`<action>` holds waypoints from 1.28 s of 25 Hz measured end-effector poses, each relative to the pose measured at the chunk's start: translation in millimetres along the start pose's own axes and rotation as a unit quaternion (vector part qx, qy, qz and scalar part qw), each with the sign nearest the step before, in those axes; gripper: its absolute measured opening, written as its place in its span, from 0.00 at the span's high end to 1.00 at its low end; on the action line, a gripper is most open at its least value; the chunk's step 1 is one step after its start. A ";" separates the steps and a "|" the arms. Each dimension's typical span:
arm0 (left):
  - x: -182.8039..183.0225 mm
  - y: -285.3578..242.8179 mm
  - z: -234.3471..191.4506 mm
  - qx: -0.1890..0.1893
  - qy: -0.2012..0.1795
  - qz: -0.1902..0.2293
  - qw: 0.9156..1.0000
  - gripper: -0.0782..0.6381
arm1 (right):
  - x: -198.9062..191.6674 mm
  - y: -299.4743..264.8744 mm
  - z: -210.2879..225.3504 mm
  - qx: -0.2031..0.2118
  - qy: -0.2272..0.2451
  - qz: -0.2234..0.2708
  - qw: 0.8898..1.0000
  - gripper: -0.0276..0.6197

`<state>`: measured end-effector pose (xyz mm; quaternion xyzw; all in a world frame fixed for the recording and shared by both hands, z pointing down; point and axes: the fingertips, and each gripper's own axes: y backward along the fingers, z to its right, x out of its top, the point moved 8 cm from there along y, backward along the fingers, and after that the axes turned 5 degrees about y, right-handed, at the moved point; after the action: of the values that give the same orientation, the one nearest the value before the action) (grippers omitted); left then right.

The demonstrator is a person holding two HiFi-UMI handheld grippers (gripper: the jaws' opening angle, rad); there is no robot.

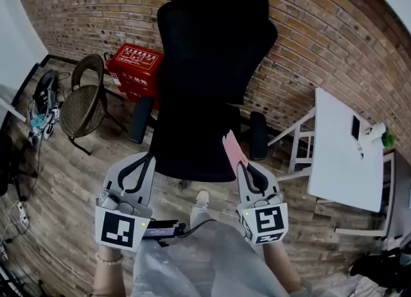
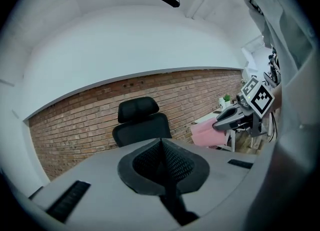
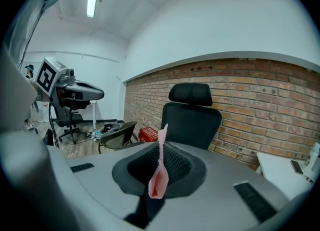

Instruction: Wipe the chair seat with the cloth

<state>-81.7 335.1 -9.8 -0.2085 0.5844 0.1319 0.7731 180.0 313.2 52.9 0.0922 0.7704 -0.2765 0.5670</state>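
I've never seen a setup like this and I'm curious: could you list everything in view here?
office chair: one, black, centre, facing the person
cloth: one, pink, at the seat's front right
wicker chair: one, brown, left on the floor
box: one, red, by the wall behind the wicker chair
table: one, white, right
brick wall: one, reddish brown, behind everything
floor: wooden, grey-brown
left gripper: one, grey, jaws together, empty
right gripper: one, grey, shut on the cloth
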 end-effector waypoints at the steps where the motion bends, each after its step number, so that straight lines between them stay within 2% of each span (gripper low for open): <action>1: 0.5 -12.9 -2.4 0.006 0.011 -0.004 1.000 0.87 | 0.0 -9.9 11.9 0.004 0.000 0.000 1.000 0.88; 5: 3.5 -64.6 -8.5 0.023 0.055 -0.013 0.998 0.87 | -0.4 -46.9 57.9 0.014 -0.002 -0.002 1.000 0.88; 13: 3.9 -146.3 -18.0 0.032 0.044 -0.029 0.998 0.87 | -12.0 -106.0 116.5 0.040 -0.008 -0.017 0.999 0.88; 15: 2.9 -160.3 -19.9 0.028 0.035 -0.036 0.998 0.87 | -17.3 -117.5 122.8 0.051 -0.006 -0.025 0.998 0.88; 19: 0.9 -187.5 -28.2 0.008 -0.020 -0.044 0.999 0.87 | -27.9 -143.3 131.5 0.067 -0.005 -0.038 0.997 0.88; 25: -25.0 -219.6 -38.1 -0.004 -0.017 -0.062 0.998 0.87 | -52.8 -176.9 133.6 0.060 -0.025 -0.066 0.996 0.88; 32: -63.1 -256.3 -56.7 -0.038 -0.008 -0.078 0.996 0.87 | -81.4 -219.5 134.2 0.022 -0.045 -0.104 0.993 0.88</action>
<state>-32.9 85.5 80.7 -0.2814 0.5551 0.0951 0.7770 218.1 73.7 171.2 0.0113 0.7431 -0.3547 0.5673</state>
